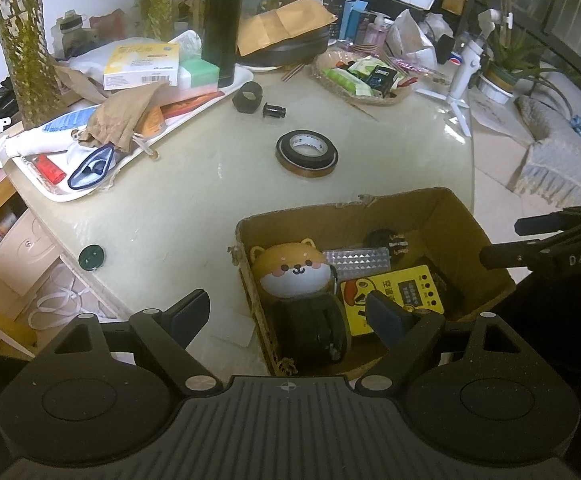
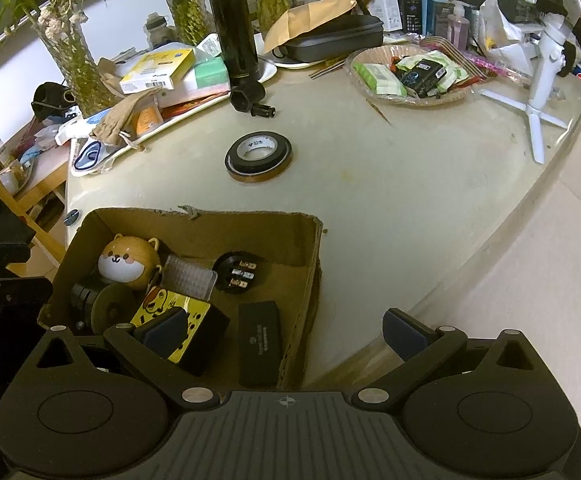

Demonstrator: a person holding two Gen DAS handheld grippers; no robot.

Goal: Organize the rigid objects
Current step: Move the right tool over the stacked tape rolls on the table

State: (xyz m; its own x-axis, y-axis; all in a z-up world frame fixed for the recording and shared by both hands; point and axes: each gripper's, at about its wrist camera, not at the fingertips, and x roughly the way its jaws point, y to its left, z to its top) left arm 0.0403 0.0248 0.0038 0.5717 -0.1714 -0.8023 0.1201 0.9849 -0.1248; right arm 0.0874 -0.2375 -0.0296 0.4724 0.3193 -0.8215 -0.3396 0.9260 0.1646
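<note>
An open cardboard box (image 1: pixel 466 220) (image 2: pixel 194 224) sits at the table's near edge. It holds a Shiba-dog figure (image 1: pixel 294 270) (image 2: pixel 128 260), a yellow device (image 1: pixel 406 296) (image 2: pixel 170 306), a black caster wheel (image 1: pixel 314 332), a clear studded case (image 2: pixel 190 278), a round black plug part (image 2: pixel 236 270) and a black case (image 2: pixel 260 344). A tape roll (image 1: pixel 307 153) (image 2: pixel 258 155) lies on the table beyond the box, with two small black parts (image 1: pixel 258 102) (image 2: pixel 250 100) further back. My left gripper (image 1: pixel 286 316) is open above the box's left side. My right gripper (image 2: pixel 286 332) is open above the box's right wall.
A white tray (image 1: pixel 62 192) of clutter lies at the back left. A black flask (image 1: pixel 224 24) (image 2: pixel 236 24), vases with plants (image 1: pixel 26 40), a woven basket of packets (image 1: pixel 362 96) (image 2: pixel 410 100) and a white tripod (image 1: pixel 464 76) (image 2: pixel 538 92) stand behind. A green cap (image 1: pixel 91 257) lies near the table's left edge.
</note>
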